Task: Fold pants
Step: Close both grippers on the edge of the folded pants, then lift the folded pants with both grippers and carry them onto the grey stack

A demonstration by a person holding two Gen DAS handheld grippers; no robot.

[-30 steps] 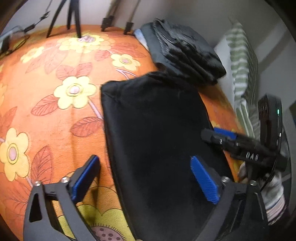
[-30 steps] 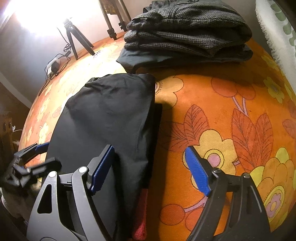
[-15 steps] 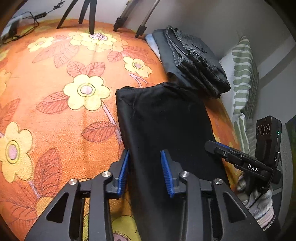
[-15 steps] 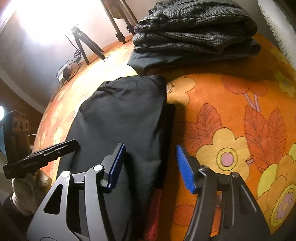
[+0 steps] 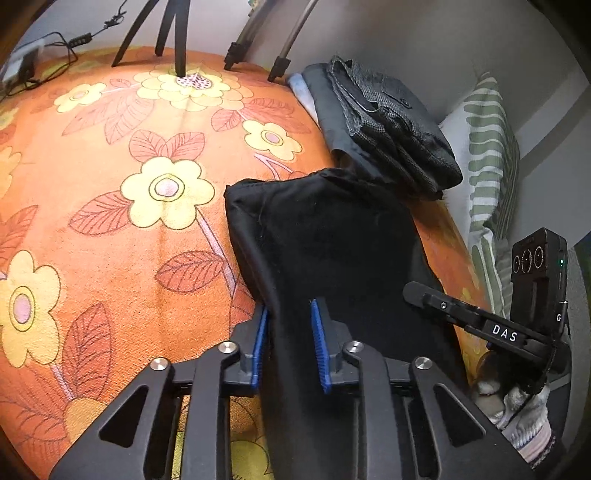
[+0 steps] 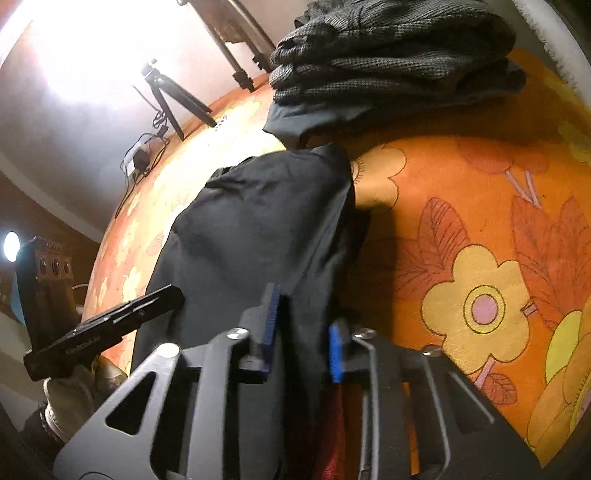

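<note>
Black pants (image 5: 332, 240) lie folded lengthwise on the orange flowered bedspread (image 5: 129, 229). My left gripper (image 5: 288, 343) is shut on the near left edge of the pants, with cloth bunched between its blue pads. In the right wrist view the same pants (image 6: 255, 229) run away from me, and my right gripper (image 6: 303, 336) is shut on their near right edge. Each gripper shows at the side of the other's view, the right one (image 5: 480, 325) and the left one (image 6: 103, 325). The near end of the pants is lifted slightly.
A stack of folded grey and dark clothes (image 5: 388, 125) (image 6: 391, 59) sits just beyond the pants. A green striped pillow (image 5: 487, 155) lies at the right. Tripod legs (image 5: 166, 33) and cables (image 6: 144, 155) stand at the far edge. Something red (image 6: 336, 424) shows under the pants.
Both grippers have closed from wide open onto the near edges of the pants, one on each side. The cloth has bunched between the pads and risen a little.
</note>
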